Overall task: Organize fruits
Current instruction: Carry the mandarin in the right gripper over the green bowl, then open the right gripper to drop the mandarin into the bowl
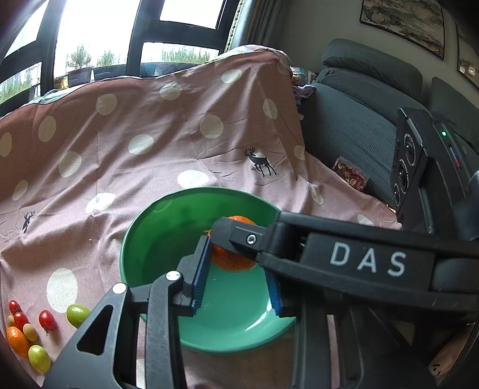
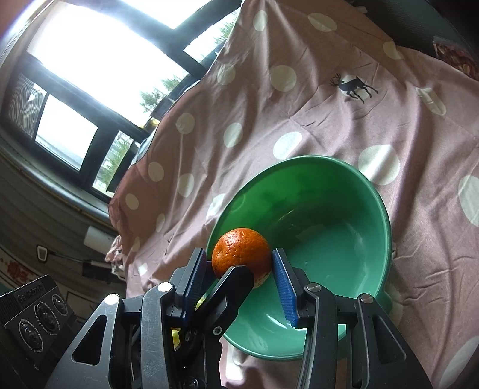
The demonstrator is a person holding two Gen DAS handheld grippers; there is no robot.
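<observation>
We find the right gripper jaws closed on the mandarin, held above the near rim of the green bowl at frame centre. The left gripper jaws stand narrow and grip nothing. Cherry tomatoes lie at lower left on the dotted cloth.

A: What lies underneath; plain cloth?

B: A dusty-pink cotton sheet with white polka dots and small black deer prints; it drapes over something tall at the back.

A: And beyond?

B: A dark-framed window (very bright); a dark grey fabric sofa; a framed landscape painting.
</observation>
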